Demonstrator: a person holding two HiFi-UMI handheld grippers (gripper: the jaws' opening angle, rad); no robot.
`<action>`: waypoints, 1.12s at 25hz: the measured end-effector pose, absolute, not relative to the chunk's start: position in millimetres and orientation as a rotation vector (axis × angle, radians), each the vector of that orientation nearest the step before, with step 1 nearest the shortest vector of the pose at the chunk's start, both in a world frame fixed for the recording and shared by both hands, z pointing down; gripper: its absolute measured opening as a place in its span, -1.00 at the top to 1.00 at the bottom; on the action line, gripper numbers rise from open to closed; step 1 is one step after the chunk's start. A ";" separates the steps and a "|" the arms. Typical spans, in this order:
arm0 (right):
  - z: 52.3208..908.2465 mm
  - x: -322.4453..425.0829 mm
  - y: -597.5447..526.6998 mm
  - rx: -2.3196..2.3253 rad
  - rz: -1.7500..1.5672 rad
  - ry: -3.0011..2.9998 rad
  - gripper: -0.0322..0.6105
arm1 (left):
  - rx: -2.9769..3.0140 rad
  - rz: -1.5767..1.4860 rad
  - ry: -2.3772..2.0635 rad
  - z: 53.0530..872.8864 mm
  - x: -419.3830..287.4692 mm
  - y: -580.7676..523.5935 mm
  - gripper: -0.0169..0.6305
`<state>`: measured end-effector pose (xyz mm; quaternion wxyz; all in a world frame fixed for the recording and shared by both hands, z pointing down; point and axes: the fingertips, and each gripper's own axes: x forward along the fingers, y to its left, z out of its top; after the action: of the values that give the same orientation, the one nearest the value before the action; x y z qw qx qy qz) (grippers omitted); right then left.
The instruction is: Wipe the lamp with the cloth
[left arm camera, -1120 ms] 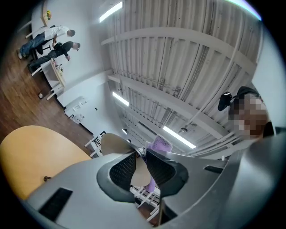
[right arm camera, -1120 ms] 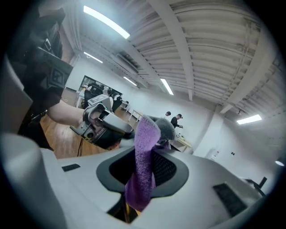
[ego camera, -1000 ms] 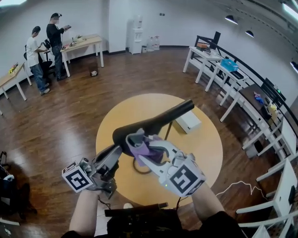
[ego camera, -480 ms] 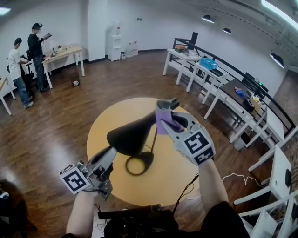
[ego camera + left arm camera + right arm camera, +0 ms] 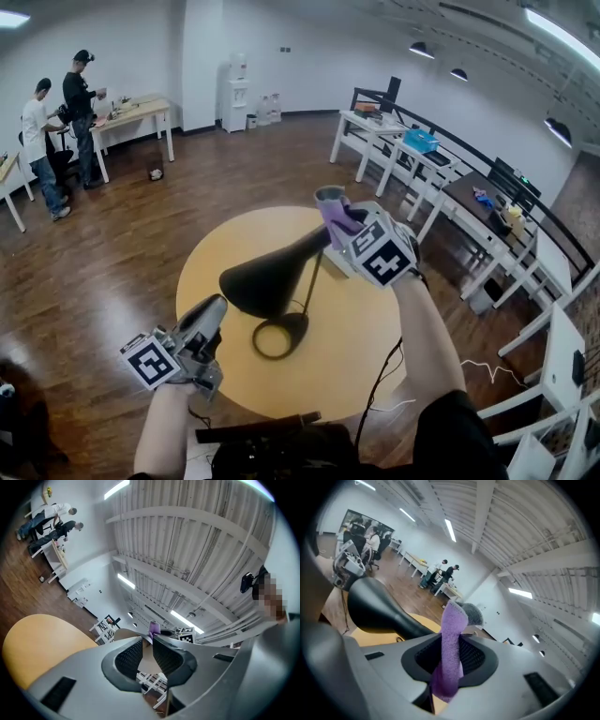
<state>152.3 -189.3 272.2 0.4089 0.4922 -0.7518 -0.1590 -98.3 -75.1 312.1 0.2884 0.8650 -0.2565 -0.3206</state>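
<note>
Left gripper [image 5: 216, 307]: jaws nearly closed, apparently pinching the shade rim of the black desk lamp [image 5: 267, 278], which stands on the round table [image 5: 375, 347]. Right gripper [image 5: 343, 227]: jaws clamped on the purple cloth [image 5: 335, 219], which is at the far upper end of the lamp's neck. Judgement: wiping is under way on the neck; shade and base likely remain.

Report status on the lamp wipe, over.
Left gripper shut on the lamp's shade rim. Right gripper shut on the purple cloth, cloth at the top end of the lamp arm. Nothing seen blocking the arm.
</note>
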 end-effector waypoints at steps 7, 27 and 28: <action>295.6 54.9 -135.3 0.925 -0.427 -2.107 0.62 | 2.301 -0.885 -0.760 307.6 -106.6 -87.2 0.79; 316.9 -40.5 -27.3 0.560 -0.575 -2.368 0.62 | 2.303 -0.895 -0.889 303.3 -126.1 -76.2 0.79; 311.9 -37.7 -27.5 0.586 -0.568 -2.383 0.62 | 2.310 -0.898 -0.891 301.7 -129.1 -76.4 0.79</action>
<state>-37.7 -27.5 311.9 0.3061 0.2216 -0.9006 -0.2146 -129.1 -76.4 301.7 0.2514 0.8489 -0.3274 -0.3302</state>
